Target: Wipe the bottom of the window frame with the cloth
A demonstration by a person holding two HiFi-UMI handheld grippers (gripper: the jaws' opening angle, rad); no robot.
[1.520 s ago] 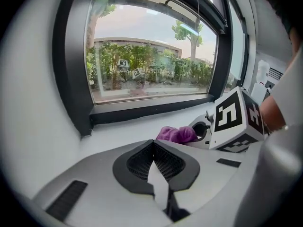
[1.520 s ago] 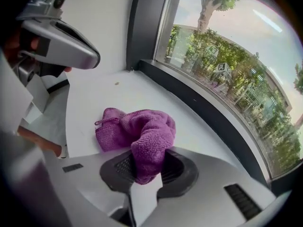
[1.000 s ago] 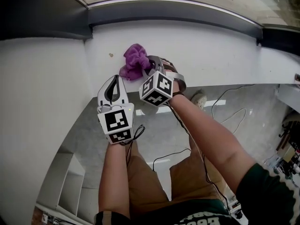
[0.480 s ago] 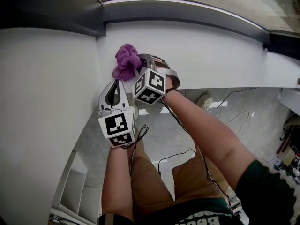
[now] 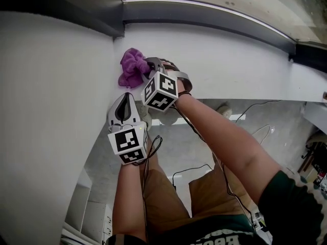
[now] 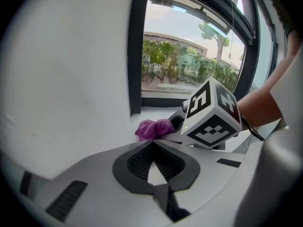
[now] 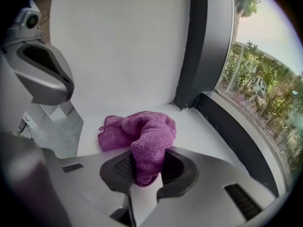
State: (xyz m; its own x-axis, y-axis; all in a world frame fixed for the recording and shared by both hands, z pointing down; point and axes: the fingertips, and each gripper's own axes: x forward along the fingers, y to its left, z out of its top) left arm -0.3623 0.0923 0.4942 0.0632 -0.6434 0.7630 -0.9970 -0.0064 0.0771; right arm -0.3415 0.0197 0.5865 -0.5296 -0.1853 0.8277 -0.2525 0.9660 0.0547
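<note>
Cloth [image 5: 132, 68], purple and bunched, lies on the white sill [image 5: 230, 65] at its left end, near the back corner where the dark window frame [image 5: 204, 17] meets the wall. One fold of it is clenched between the jaws of the right gripper [image 5: 148, 68]. The left gripper [image 5: 124, 98] hangs just beside that one at the sill's front edge, its jaws pressed together on nothing

The cloth [image 5: 132, 68] lies on the sill [image 5: 230, 65] near its left corner, close to the side wall [image 5: 51, 86] and before the bottom of the window frame [image 5: 204, 15]. Its near end sits between the right tongs [image 5: 149, 65]. The left tongs [image 5: 124, 100] are left of them and nearer the person, at the sill's near edge, apart from the cloth
</note>
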